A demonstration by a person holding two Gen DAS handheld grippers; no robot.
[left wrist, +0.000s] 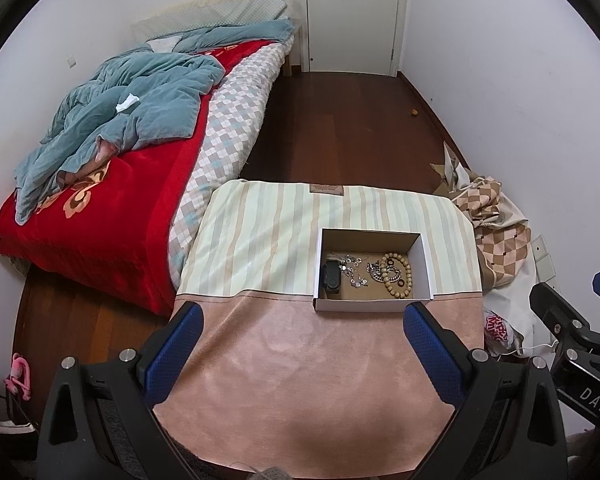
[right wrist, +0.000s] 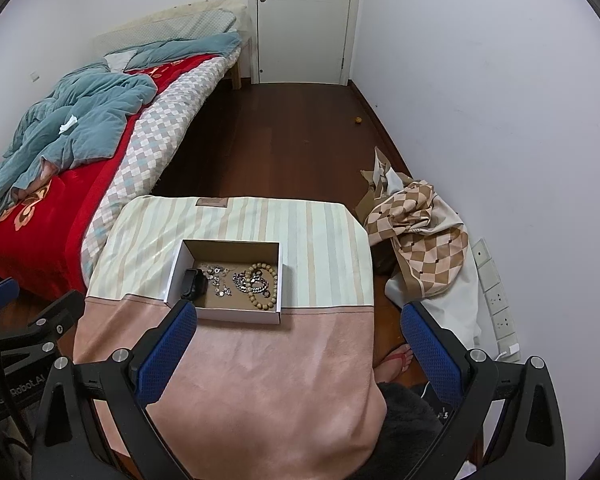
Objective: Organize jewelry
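A shallow white cardboard box [left wrist: 374, 306] stands on a small table covered with a pink and striped cloth [left wrist: 292, 360]. In it lie a wooden bead bracelet [left wrist: 397, 276], a silver chain [left wrist: 374, 271], a thin silver necklace [left wrist: 352, 270] and a black watch [left wrist: 332, 276]. The box [right wrist: 236, 315] and the bead bracelet [right wrist: 265, 286] show in the right wrist view too. My left gripper [left wrist: 302, 320] is open and empty above the cloth, short of the box. My right gripper [right wrist: 298, 320] is open and empty, just right of the box's near corner.
A bed [left wrist: 100, 200] with a red blanket and a teal quilt stands to the left. A checked cloth bag [right wrist: 420, 236] lies on the floor at the right by the wall. A white door [left wrist: 352, 12] is at the back. A foot in a sandal [right wrist: 394, 360] is beside the table.
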